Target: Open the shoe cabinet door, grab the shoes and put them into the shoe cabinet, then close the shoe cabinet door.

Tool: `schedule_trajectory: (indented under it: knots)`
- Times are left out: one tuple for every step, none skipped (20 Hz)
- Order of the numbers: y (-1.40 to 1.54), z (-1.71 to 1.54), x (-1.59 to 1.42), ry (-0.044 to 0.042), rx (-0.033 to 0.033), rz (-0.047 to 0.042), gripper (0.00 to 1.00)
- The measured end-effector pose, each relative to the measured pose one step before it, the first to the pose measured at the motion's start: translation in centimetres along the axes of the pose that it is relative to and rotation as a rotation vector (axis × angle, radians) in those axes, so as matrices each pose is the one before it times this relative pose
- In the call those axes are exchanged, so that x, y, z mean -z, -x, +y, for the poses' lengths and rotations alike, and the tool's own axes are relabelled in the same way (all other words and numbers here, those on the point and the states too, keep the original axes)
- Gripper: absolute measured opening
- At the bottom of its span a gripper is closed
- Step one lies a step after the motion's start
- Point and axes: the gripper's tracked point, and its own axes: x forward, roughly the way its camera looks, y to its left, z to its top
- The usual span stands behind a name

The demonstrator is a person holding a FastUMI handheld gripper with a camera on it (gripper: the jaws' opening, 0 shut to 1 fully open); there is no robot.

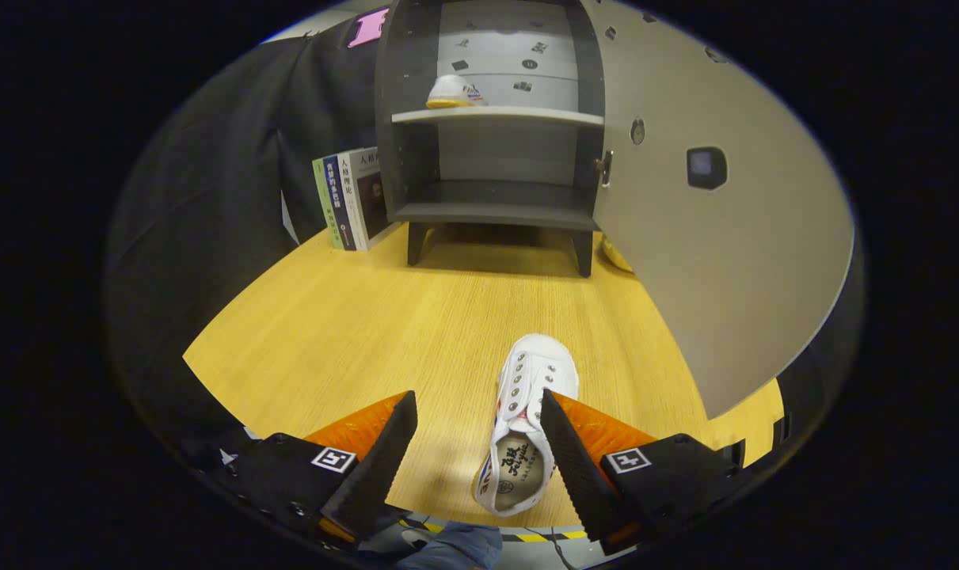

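Gripper view looks forward over a wooden table (352, 332). The gripper (479, 412) hangs just above the near edge with its fingers spread wide and nothing held. A white shoe (524, 423) lies on the table near that edge, toe pointing away, between the fingers and close against the right one; whether that finger touches it I cannot tell. Farther on, toward the far edge, the shoe cabinet (491, 158) stands with its door (709, 237) swung open to the right. A second shoe (454, 93) sits on the upper shelf (527, 115); the lower shelf holds nothing. A few books (352, 198) stand upright just left of the cabinet, near the far left corner.
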Motion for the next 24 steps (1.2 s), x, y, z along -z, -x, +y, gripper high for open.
schedule_trajectory:
  knots:
    - [-0.626, 0.055, 0.699, -0.00862, 0.00013, 0.02898, 0.98]
    - [-0.556, 0.121, 0.624, -0.01061, -0.00394, 0.02942, 0.98]
    - [-0.472, -0.015, 0.58, -0.0093, 0.00171, 0.03286, 0.98]
    - [-0.62, 0.083, 0.504, -0.00984, -0.00429, 0.03057, 0.98]
    - [-0.7, -0.001, 0.536, -0.01109, -0.00076, 0.02232, 0.97]
    - [-0.507, -0.153, 0.335, -0.00955, 0.00241, 0.01848, 0.94]
    - [-0.582, -0.086, 0.229, -0.01062, 0.00105, 0.01412, 0.91]
    - [-0.343, -0.222, -0.096, -0.01355, 0.00326, 0.00634, 0.89]
    - [-0.384, -0.23, -0.218, -0.01372, 0.00344, 0.0022, 0.87]
    - [-0.444, -0.16, -0.058, -0.00858, 0.00202, 0.00632, 0.87]
    - [-0.423, -0.168, 0.039, -0.00632, 0.0024, 0.00848, 0.87]
    - [-0.366, -0.109, 0.018, -0.00254, 0.0039, 0.00897, 0.86]
    - [-0.408, -0.23, -0.207, 0.00051, 0.0059, -0.00285, 0.86]
    - [-0.359, -0.141, -0.005, 0.00159, 0.00562, 0.00421, 0.83]
    - [0.164, -0.684, 0.039, 0.01477, 0.02466, 0.00121, 0.7]
    - [0.043, -0.841, 0.021, 0.01294, 0.02587, 0.00167, 0.56]
    - [-0.176, -0.106, -0.077, -0.00358, 0.00011, -0.00368, 0.43]
    - [0.304, -0.025, -0.136, 0.00382, -0.00502, 0.00404, 0.29]
    - [-0.426, 0.201, 0.146, -0.0034, -0.01956, -0.00285, 0.23]
    - [0.412, 0.075, -0.073, 0.00083, -0.00953, -0.00964, 0.16]
    - [-0.252, 0.127, -0.03, 0.00901, 0.00158, -0.0122, 0.08]
    - [-0.153, 0.013, -0.163, 0.01728, -0.00289, -0.01748, 0.06]
    - [0.115, 0.117, -0.132, 0.01707, -0.0058, -0.01862, 0.02]
    - [0.142, 0.012, -0.078, 0.01327, -0.01, -0.01707, 0.02]
